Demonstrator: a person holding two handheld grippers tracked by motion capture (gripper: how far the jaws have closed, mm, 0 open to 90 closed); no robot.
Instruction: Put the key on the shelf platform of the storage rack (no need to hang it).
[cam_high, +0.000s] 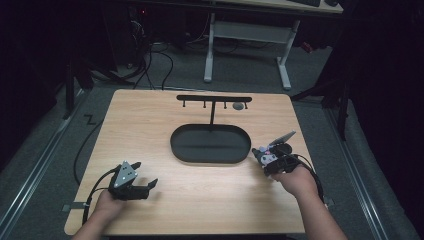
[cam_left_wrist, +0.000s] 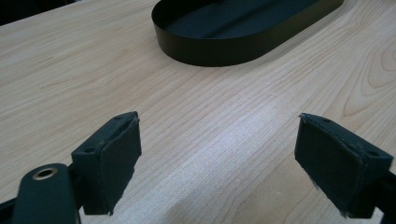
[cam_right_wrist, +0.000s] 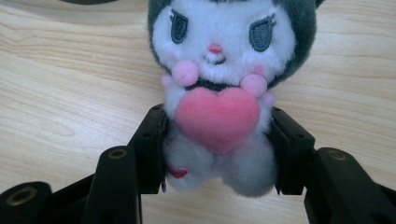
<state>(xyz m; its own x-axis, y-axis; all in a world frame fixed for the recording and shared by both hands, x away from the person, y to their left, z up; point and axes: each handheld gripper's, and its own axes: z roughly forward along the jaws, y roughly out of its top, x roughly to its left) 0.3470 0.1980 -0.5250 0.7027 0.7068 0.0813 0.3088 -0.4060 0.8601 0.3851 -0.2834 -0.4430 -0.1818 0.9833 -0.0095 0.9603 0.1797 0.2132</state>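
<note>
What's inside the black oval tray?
The black oval tray looks empty apart from the stand post rising from its back. The near wall hides a strip of the floor in both the high and left gripper views.

no readable text, labels or numbers

My left hand (cam_high: 107, 205) low near table's front left edge, holding left gripper (cam_high: 145, 179). Its jaws wide apart, nothing between, pads (cam_left_wrist: 109, 161) just above wood. My right hand (cam_high: 300, 180) at right side, forearm coming up from bottom. Right gripper (cam_high: 263, 157) points left, jaws squeezed on plush toy (cam_right_wrist: 219, 93), one pad each side of its body.
</note>
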